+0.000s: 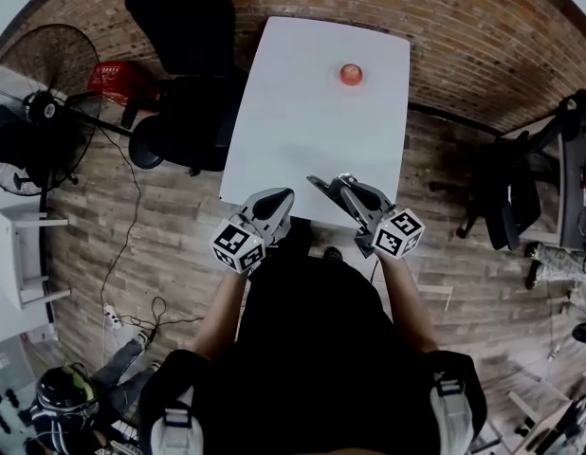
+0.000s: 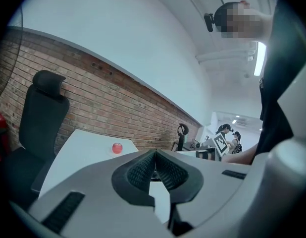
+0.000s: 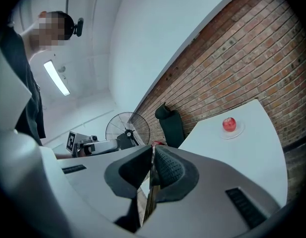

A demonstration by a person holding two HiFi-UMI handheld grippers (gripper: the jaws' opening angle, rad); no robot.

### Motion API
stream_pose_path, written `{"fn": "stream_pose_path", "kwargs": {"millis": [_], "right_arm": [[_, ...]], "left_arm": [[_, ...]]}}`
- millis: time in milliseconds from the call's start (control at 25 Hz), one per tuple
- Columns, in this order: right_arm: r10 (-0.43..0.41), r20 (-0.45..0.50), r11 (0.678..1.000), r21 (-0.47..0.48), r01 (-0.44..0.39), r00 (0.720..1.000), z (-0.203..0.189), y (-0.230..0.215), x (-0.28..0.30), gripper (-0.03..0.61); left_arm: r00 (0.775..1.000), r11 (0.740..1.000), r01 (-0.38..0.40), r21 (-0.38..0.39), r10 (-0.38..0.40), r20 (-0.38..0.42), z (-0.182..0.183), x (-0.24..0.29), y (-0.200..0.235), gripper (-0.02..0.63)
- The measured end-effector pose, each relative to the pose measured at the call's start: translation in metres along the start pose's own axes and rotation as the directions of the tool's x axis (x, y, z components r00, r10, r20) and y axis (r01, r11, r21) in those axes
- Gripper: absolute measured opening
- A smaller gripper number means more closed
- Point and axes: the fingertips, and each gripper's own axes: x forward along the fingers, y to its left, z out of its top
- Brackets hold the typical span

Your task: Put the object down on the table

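A red apple [image 1: 351, 74] sits on a small clear plate at the far end of the white table [image 1: 302, 131]. It also shows in the left gripper view as the apple [image 2: 117, 148] and in the right gripper view as the apple [image 3: 229, 124]. Both grippers hover at the table's near edge, far from the fruit. My left gripper [image 1: 277, 199] is shut, and its ribbed pads [image 2: 143, 170] meet with nothing between them. My right gripper [image 1: 319, 184] is also shut and empty. Below its pads [image 3: 168, 170] only a thin slit shows the floor.
A black office chair [image 1: 193, 74] stands at the table's left side. A standing fan [image 1: 42, 102] and a red crate [image 1: 118, 81] are further left. Another dark chair [image 1: 506, 197] stands on the right. A brick wall [image 1: 483, 36] runs behind the table.
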Motion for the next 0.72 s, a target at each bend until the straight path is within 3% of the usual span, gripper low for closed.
{"fn": "stream_pose_path", "kwargs": {"millis": [720], "right_arm": [[-0.073,-0.058,0.995,0.065,0.077,0.996,-0.017,-0.070,0.048,0.018]], "left_arm": [[0.998,0.998,0.043,-0.048,-0.045,-0.040,-0.001,0.040,0.056,0.021]]}}
